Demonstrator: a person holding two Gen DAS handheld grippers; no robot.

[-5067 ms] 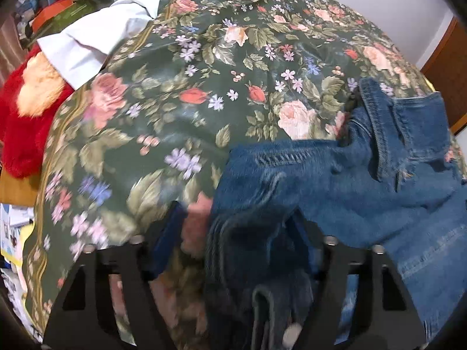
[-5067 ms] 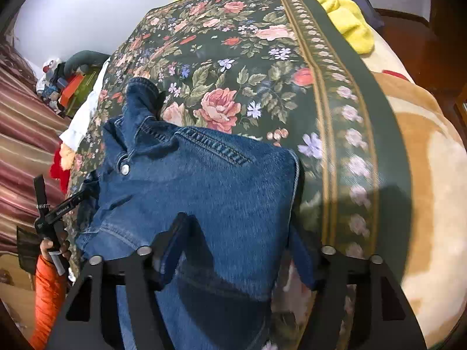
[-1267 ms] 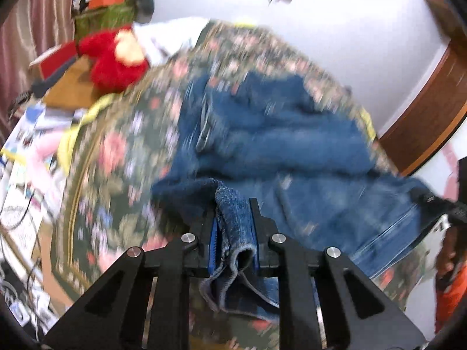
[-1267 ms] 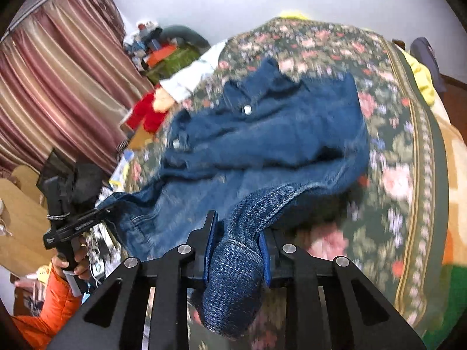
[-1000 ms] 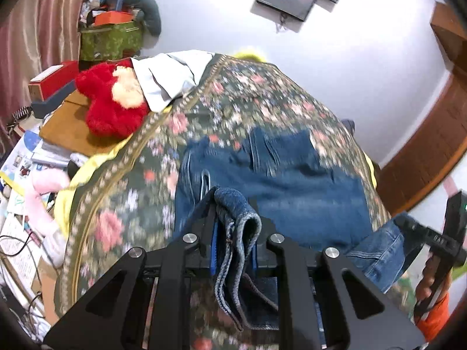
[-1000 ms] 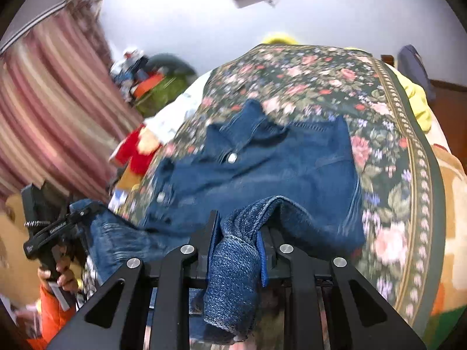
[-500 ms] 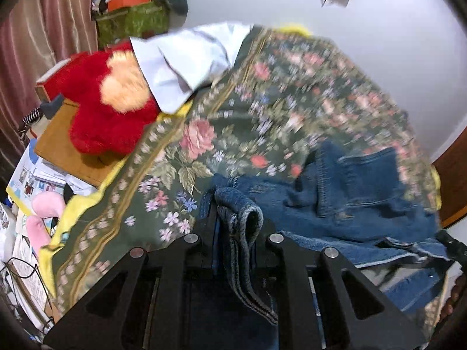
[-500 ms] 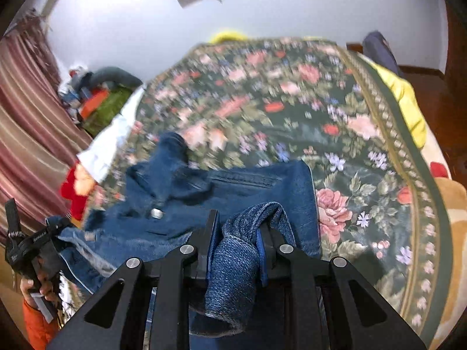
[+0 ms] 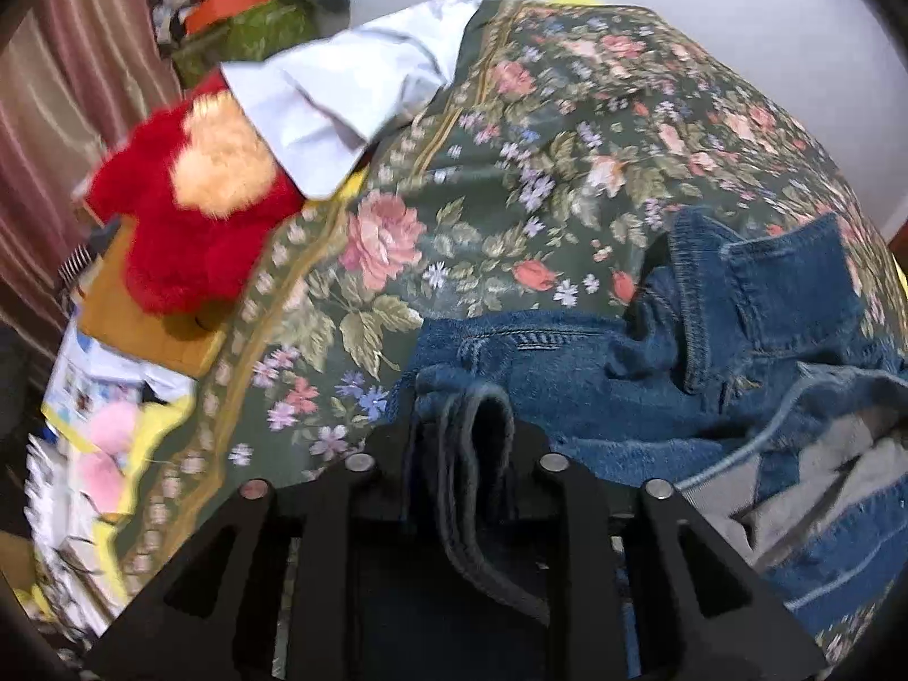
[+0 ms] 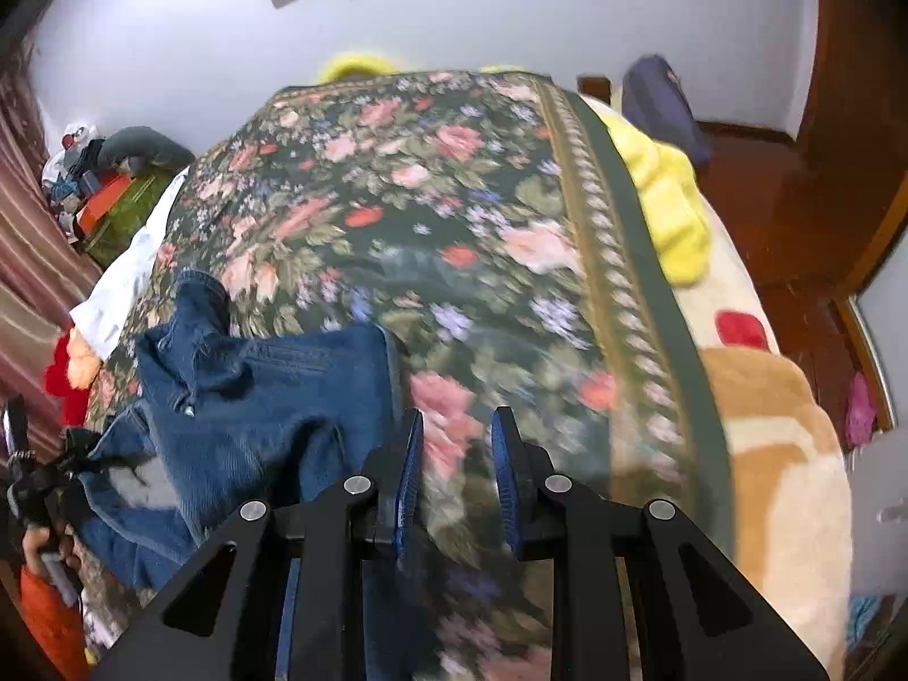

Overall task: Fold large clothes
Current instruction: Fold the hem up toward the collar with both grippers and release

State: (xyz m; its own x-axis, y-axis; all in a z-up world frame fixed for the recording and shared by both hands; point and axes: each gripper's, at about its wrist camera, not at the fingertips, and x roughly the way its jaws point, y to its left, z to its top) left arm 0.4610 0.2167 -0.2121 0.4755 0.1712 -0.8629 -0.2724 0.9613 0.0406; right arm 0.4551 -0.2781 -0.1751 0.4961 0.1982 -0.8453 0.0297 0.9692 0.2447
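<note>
1. Although your left gripper [image 9: 462, 454] fills the bottom of its view, you can see it clamped on a thick fold of the denim jacket [image 9: 596, 363]; the fold's lower end drops out of sight behind the black finger frames.
2. Your right gripper [image 10: 457, 471] holds nothing, its blue pads [image 10: 410, 465] parted over the floral bedspread [image 10: 454, 227], with the jacket just to its left.
3. You have the jacket lying bunched on the bedspread, collar toward the far side; its near part runs under both grippers and off the frame, so the hem cannot be made out.
4. Motion blur smears the bedspread near your right gripper and the clutter at the left edge.
5. Partly covered by a white cloth [image 9: 340, 96], a red plush toy [image 9: 187, 227] sits beside the bed.
</note>
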